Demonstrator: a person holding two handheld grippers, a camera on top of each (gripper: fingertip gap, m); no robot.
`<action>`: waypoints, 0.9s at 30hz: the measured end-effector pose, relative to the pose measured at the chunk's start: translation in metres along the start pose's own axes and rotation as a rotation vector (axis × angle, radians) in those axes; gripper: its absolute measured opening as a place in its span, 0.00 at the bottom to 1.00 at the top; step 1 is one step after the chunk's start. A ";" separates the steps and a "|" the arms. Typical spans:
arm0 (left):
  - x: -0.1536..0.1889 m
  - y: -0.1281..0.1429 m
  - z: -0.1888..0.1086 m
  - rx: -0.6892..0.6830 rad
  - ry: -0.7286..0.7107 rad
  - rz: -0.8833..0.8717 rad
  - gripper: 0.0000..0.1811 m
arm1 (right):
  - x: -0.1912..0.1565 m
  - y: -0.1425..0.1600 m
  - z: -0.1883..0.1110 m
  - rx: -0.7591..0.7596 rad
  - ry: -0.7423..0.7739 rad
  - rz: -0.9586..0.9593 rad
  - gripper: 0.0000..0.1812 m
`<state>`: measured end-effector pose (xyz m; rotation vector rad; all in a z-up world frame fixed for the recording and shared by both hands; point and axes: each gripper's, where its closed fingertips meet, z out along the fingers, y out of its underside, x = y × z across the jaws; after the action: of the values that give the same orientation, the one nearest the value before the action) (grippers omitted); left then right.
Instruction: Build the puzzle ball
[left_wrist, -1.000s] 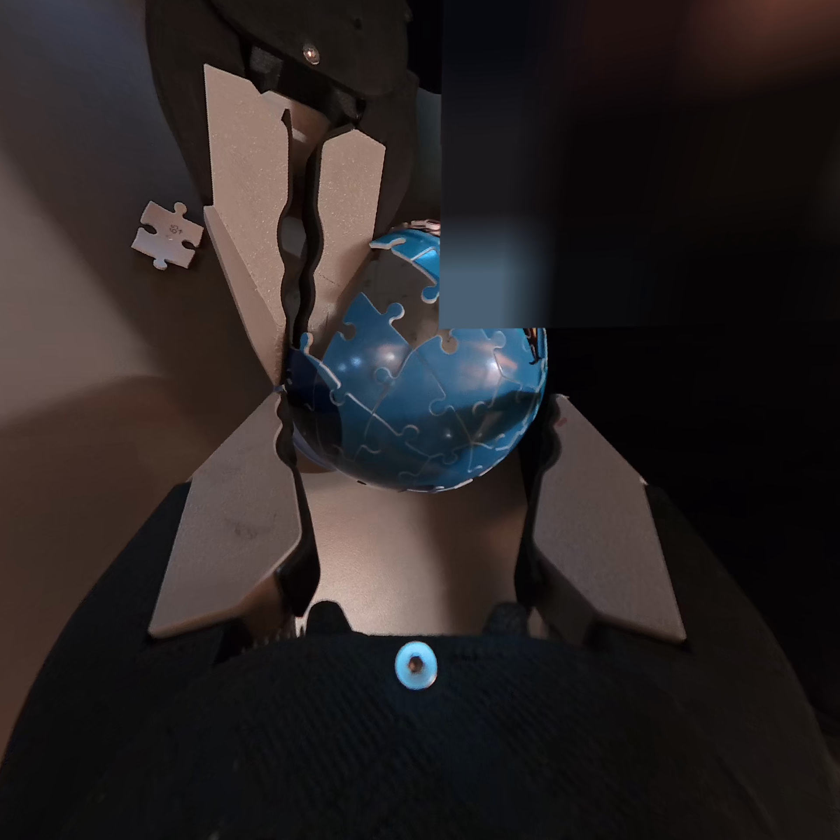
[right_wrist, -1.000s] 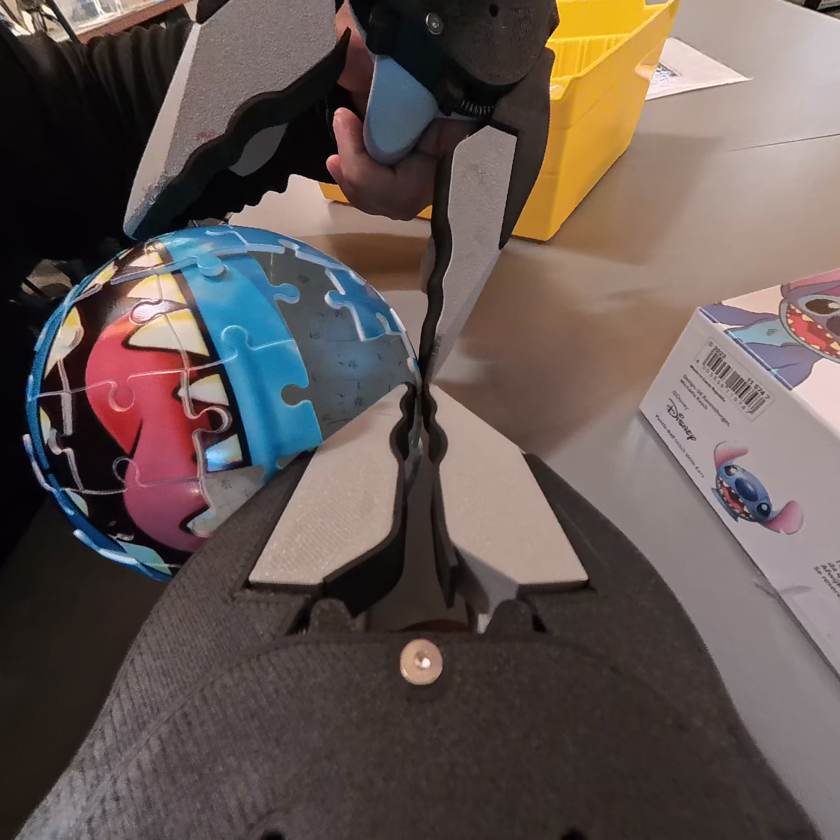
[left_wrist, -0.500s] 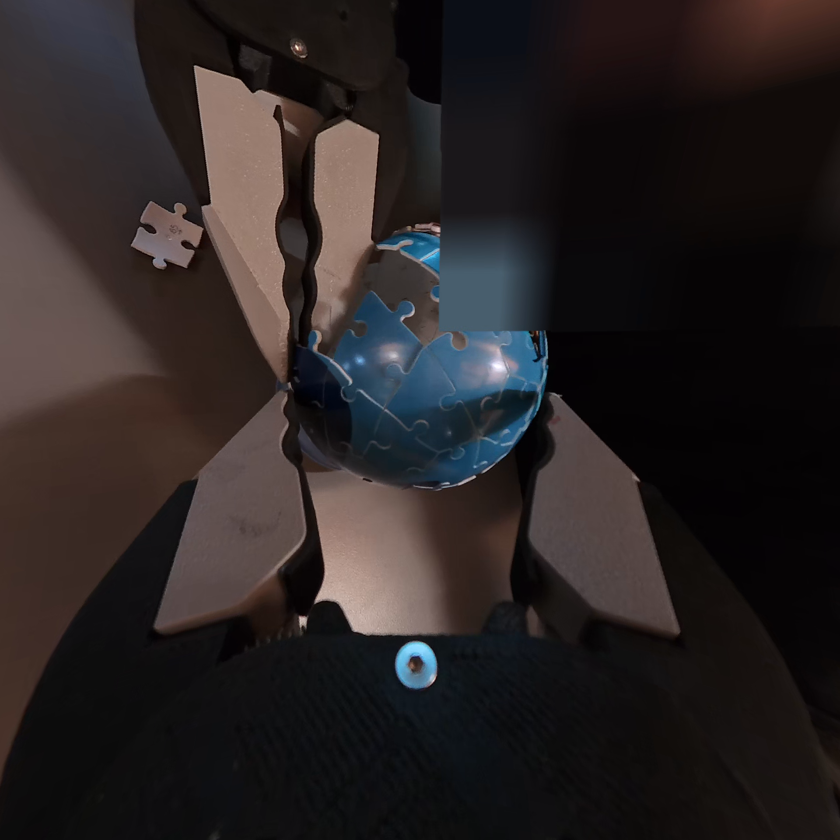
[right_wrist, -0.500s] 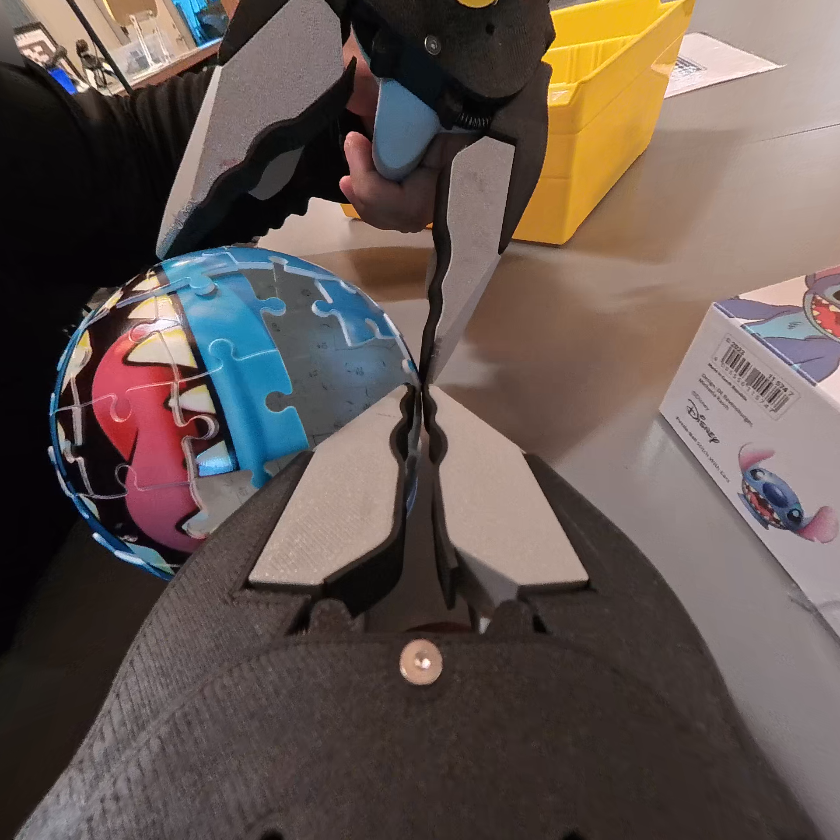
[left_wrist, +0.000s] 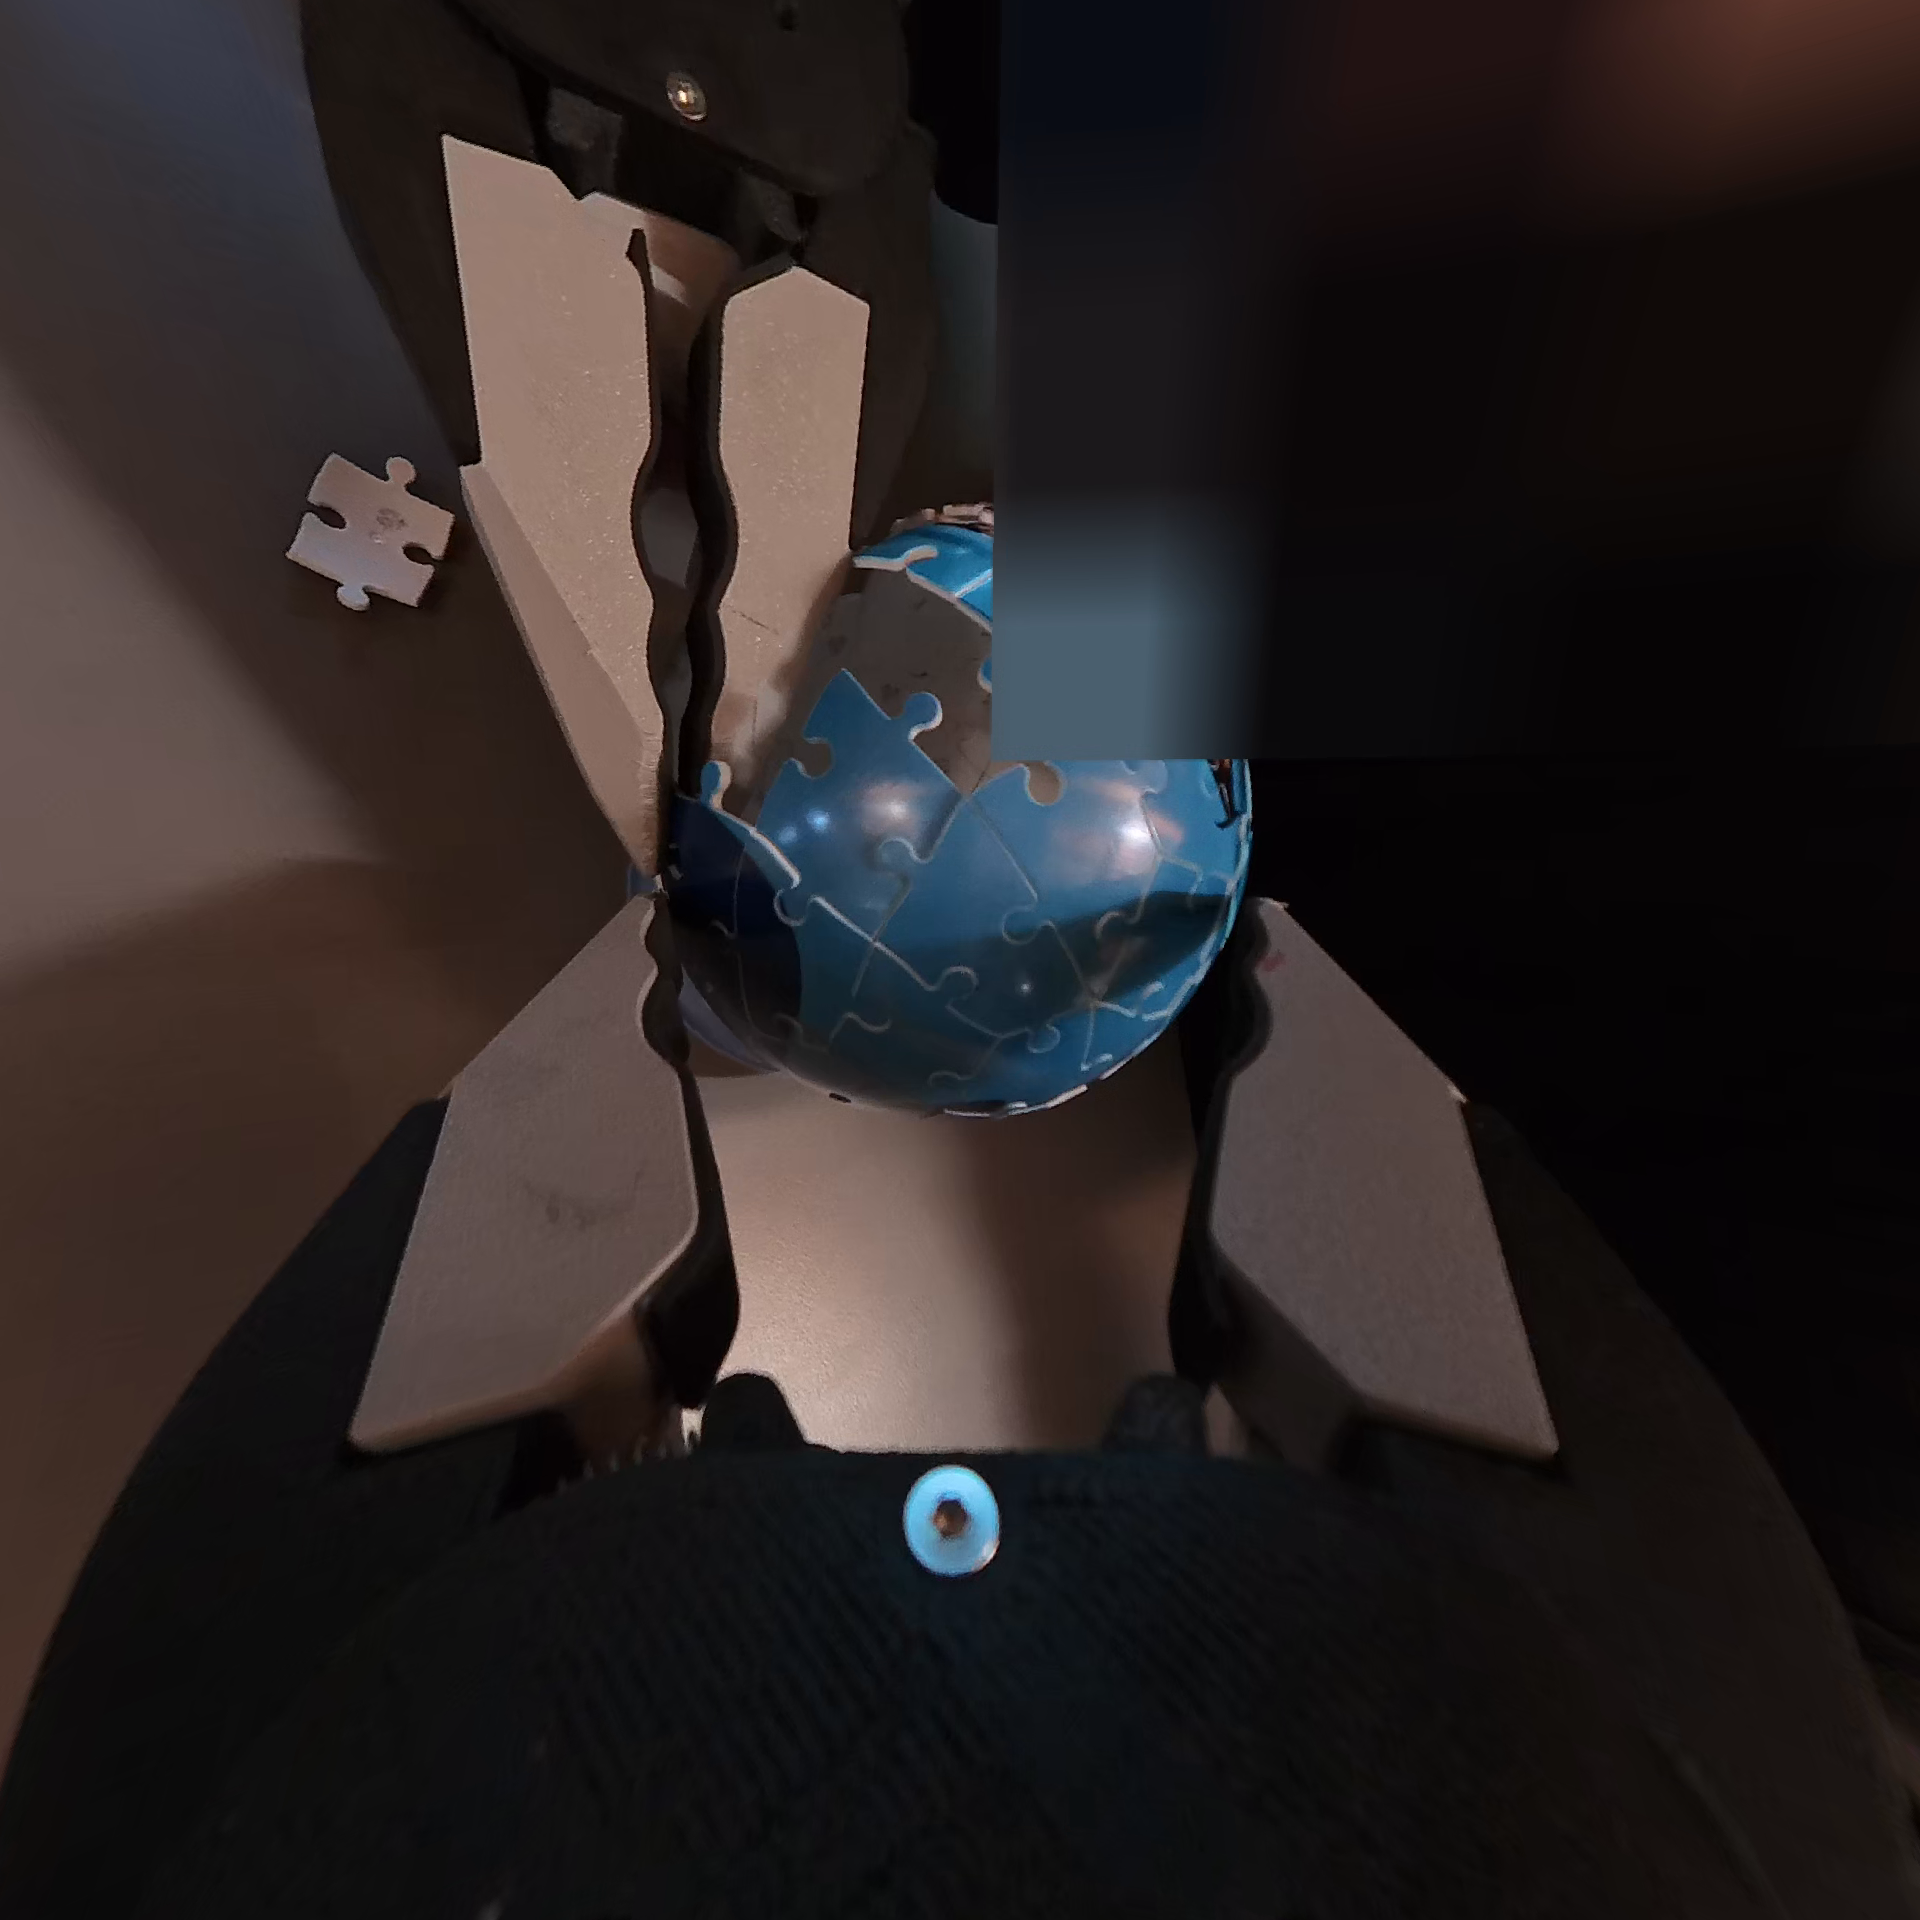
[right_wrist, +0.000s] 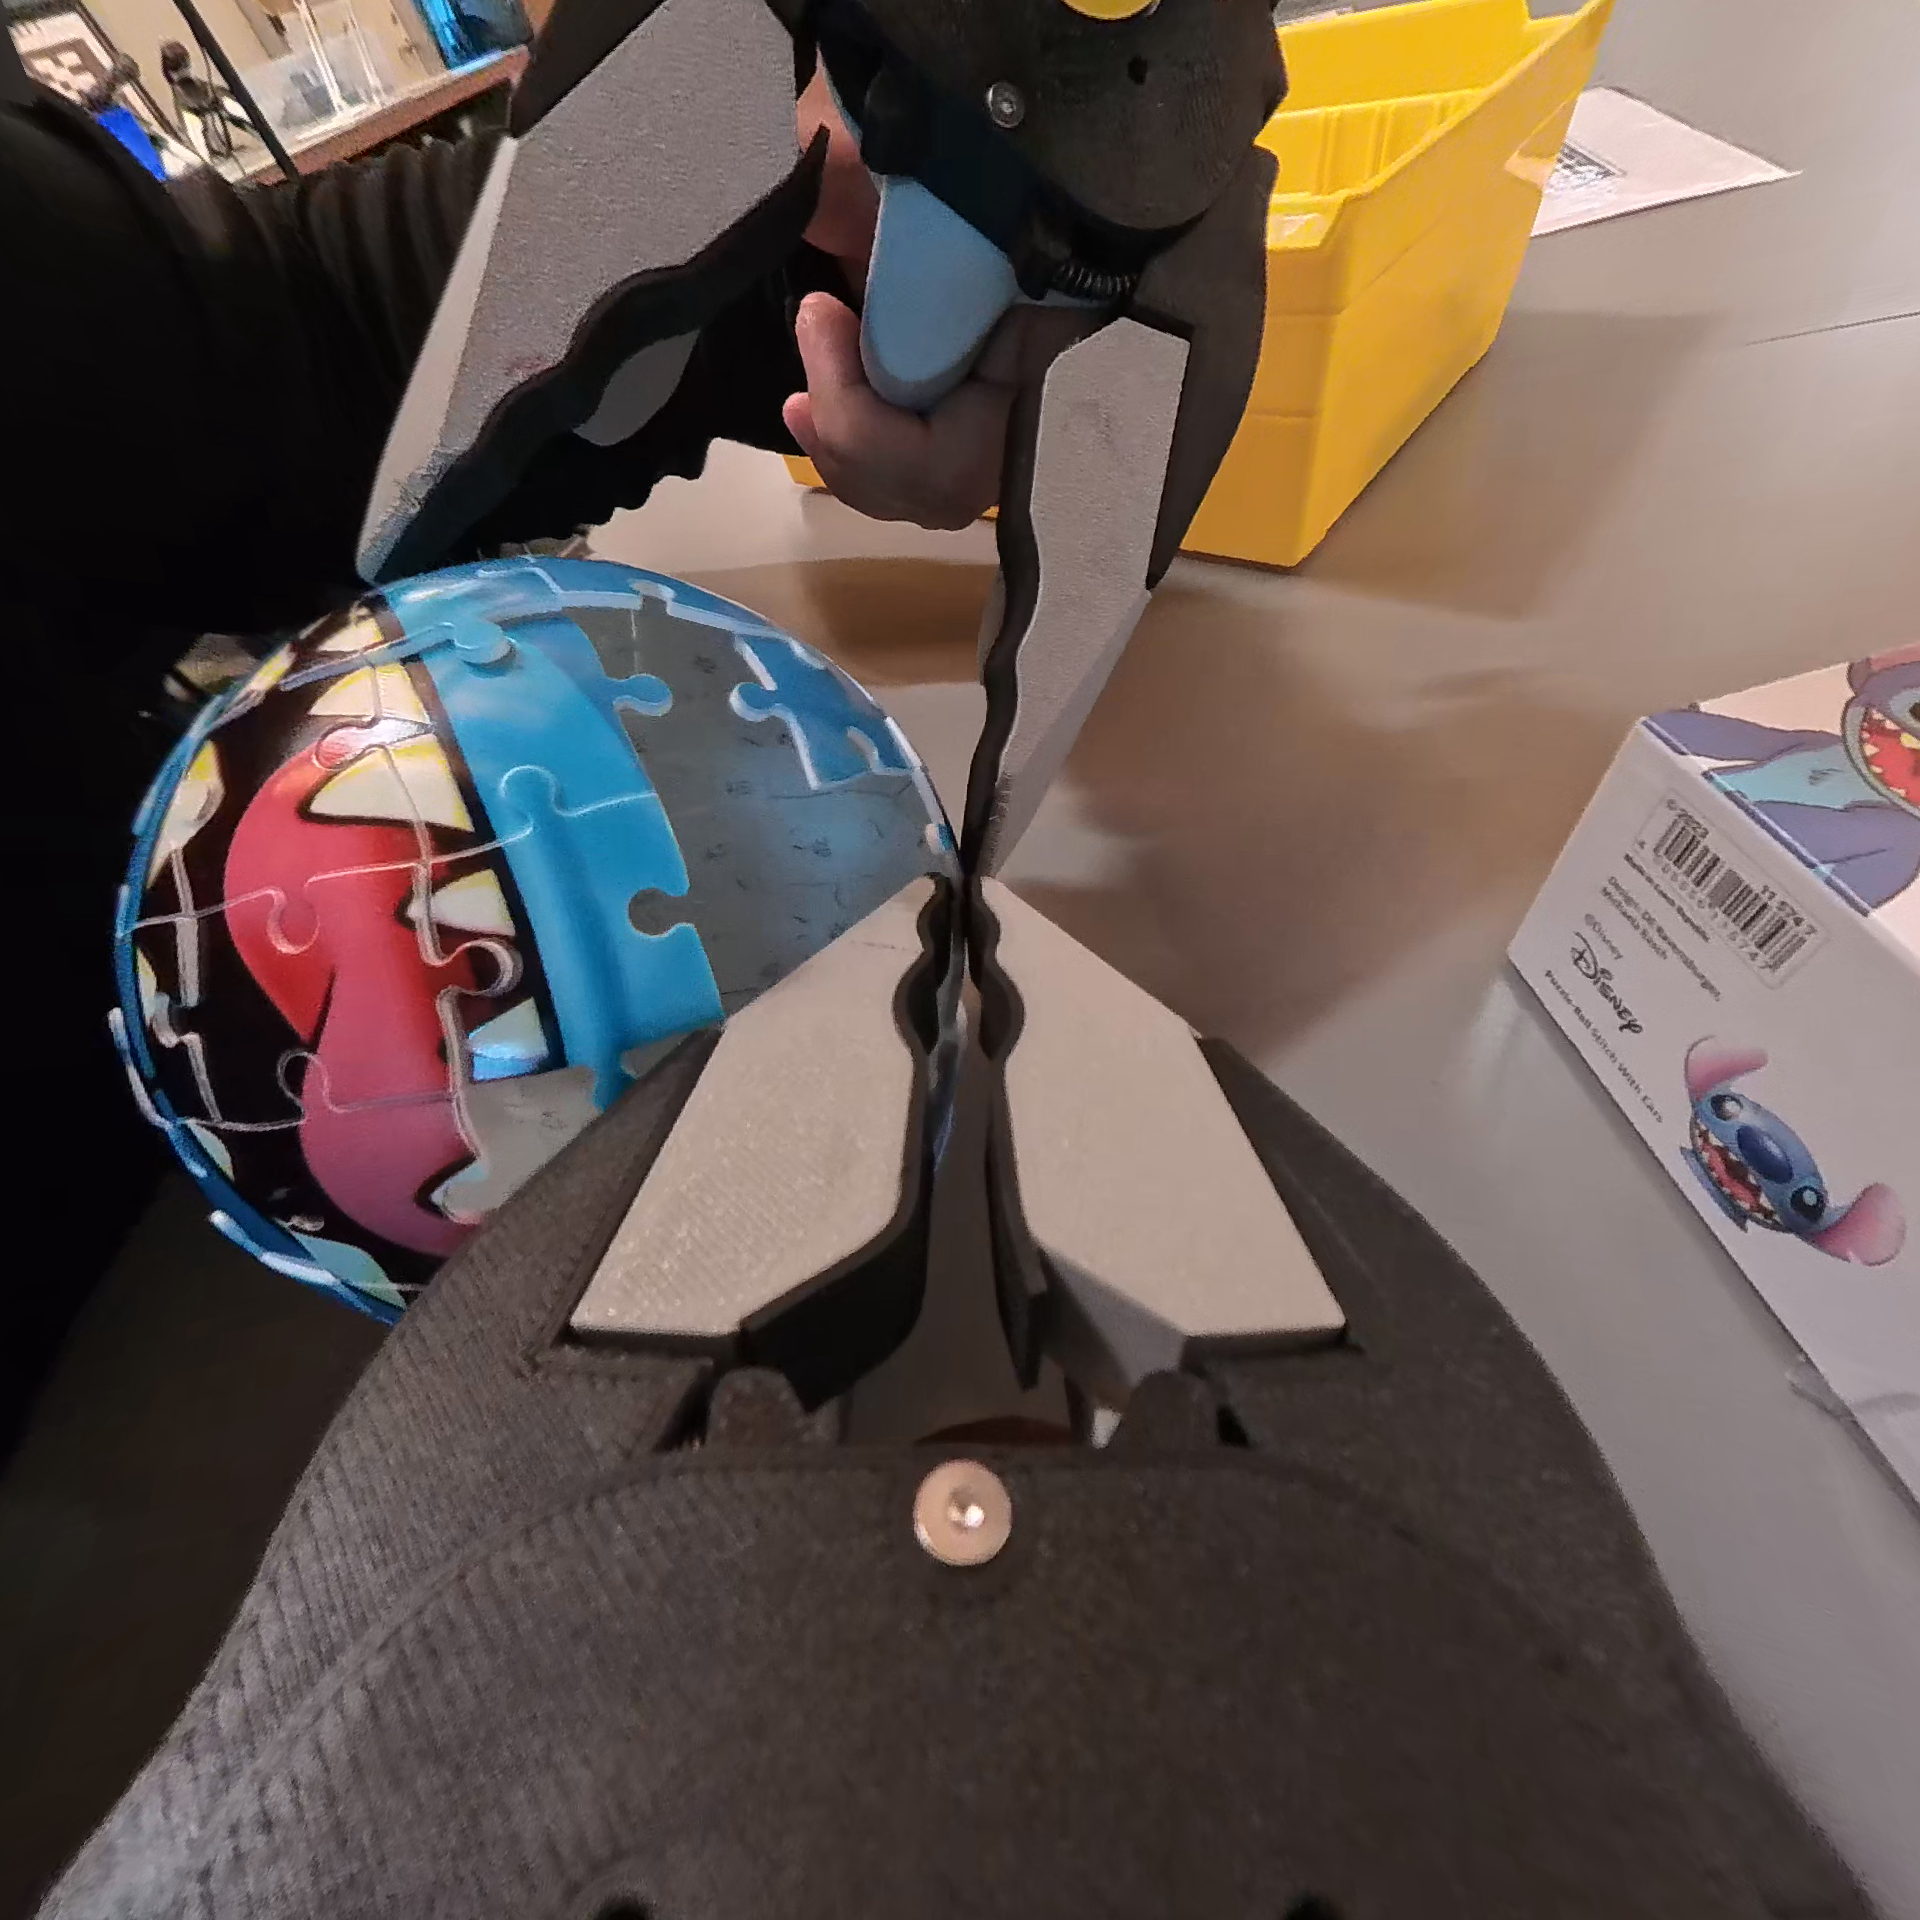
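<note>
Loose puzzle piece (left_wrist: 371, 544): is being seen pale side up on the table (left_wrist: 156, 727), upper left of the left wrist view, apart from the ball.
Puzzle ball (left_wrist: 966, 925): is being held off the table at centre frame in the left wrist view; at left of centre in the right wrist view (right_wrist: 499, 914). A grey unfilled gap is being shown on its upper part.
Left gripper (left_wrist: 951, 935): is being held spread around the ball, one finger pressed to each side; the ball is being gripped.
Right gripper (right_wrist: 961, 914): its fingers are being held pinched together on the ball's shell edge, at centre of the right wrist view. Whether a separate piece is being pinched cannot be told.
Hand (right_wrist: 894, 447): is being seen wrapped around the left gripper's blue handle, upper centre of the right wrist view.
Yellow bin (right_wrist: 1392, 270): is being seen resting on the table, upper right.
Printed box (right_wrist: 1745, 977): is being seen on the table at the right edge, well apart from the ball.
</note>
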<state>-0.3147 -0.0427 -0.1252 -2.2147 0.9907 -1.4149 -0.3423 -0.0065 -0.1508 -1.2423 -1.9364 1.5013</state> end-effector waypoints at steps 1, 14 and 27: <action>0.000 0.000 0.000 0.000 0.000 0.000 0.57 | 0.000 0.000 0.000 -0.001 -0.001 -0.001 0.00; 0.001 0.000 0.000 0.001 0.003 -0.003 0.57 | -0.002 0.000 0.000 0.020 -0.058 0.076 0.00; 0.003 0.001 -0.004 0.031 0.003 0.001 0.55 | 0.004 -0.009 -0.025 -0.027 -0.125 0.101 0.09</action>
<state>-0.3177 -0.0458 -0.1220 -2.1904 0.9635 -1.4240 -0.3291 0.0107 -0.1345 -1.3040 -2.0052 1.6449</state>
